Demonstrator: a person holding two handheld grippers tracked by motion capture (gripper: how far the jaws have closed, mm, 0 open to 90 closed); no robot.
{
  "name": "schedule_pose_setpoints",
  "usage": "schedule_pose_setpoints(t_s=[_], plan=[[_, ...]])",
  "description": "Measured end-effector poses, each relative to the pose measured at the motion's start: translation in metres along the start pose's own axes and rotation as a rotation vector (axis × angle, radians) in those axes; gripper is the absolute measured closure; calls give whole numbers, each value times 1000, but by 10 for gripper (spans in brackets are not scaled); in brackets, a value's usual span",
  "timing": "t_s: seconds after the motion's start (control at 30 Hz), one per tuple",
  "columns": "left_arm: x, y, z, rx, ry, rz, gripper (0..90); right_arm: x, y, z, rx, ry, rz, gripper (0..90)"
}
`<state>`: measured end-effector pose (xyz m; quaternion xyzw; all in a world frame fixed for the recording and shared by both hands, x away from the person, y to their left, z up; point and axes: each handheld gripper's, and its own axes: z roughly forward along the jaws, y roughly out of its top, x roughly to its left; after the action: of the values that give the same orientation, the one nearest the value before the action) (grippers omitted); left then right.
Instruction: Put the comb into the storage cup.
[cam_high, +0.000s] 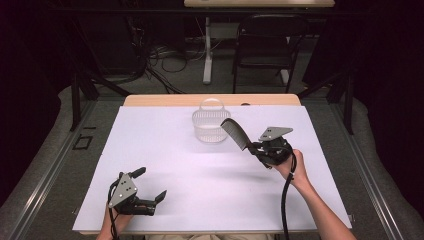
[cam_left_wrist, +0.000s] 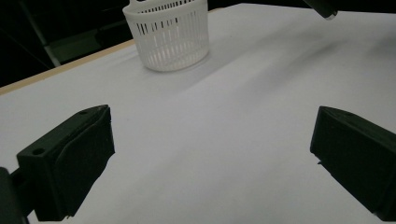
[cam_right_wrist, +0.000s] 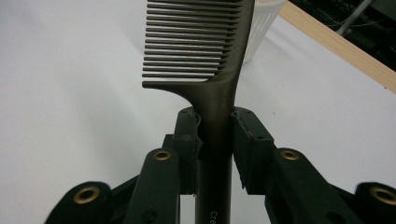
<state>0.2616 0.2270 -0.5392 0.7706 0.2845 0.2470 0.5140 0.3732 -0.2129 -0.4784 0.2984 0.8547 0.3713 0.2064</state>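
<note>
Where tongs (cam_right_wrist: 215, 140) clamp, comb (cam_right_wrist: 205, 51) handle hidden.

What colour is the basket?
White, with slotted walls; the basket shows best in the left gripper view.

Black comb (cam_high: 235, 133), white slotted basket (cam_high: 210, 126)

White sheet (cam_high: 200, 175) covers the tabletop; bare wood edge of the table (cam_high: 165, 100) shows along the 12 o'clock side. Grey floor (cam_high: 45, 165) surrounds the table. Beyond the table, at 12 to 1 o'clock: black folding chair (cam_high: 265, 45). To its left, a white table leg (cam_high: 207, 50) stands upright on the floor. At 11 o'clock: tangle of black cables (cam_high: 160, 60) on the floor. At 9 o'clock: black square outline (cam_high: 82, 143) marked on the floor.
</note>
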Motion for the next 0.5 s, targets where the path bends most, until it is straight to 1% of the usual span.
schedule_pose_setpoints(t_s=[0.1, 0.23, 0.33, 0.37, 0.5], plan=[[0, 0, 0, 0, 0, 6, 0, -1, 2, -1, -1, -2, 2, 724], [0, 0, 1, -1, -1, 0, 0, -3, 5, -4, -13, -5, -1, 725], [-1, 1, 0, 0, 0, 5, 0, -3, 8, -4, -12, -7, -2, 725], [-1, 1, 0, -1, 1, 7, 0, -3, 9, -4, -13, -8, -10, 725], [0, 0, 0, -2, 2, -3, 0, -4, 12, -4, -9, -12, -13, 725]])
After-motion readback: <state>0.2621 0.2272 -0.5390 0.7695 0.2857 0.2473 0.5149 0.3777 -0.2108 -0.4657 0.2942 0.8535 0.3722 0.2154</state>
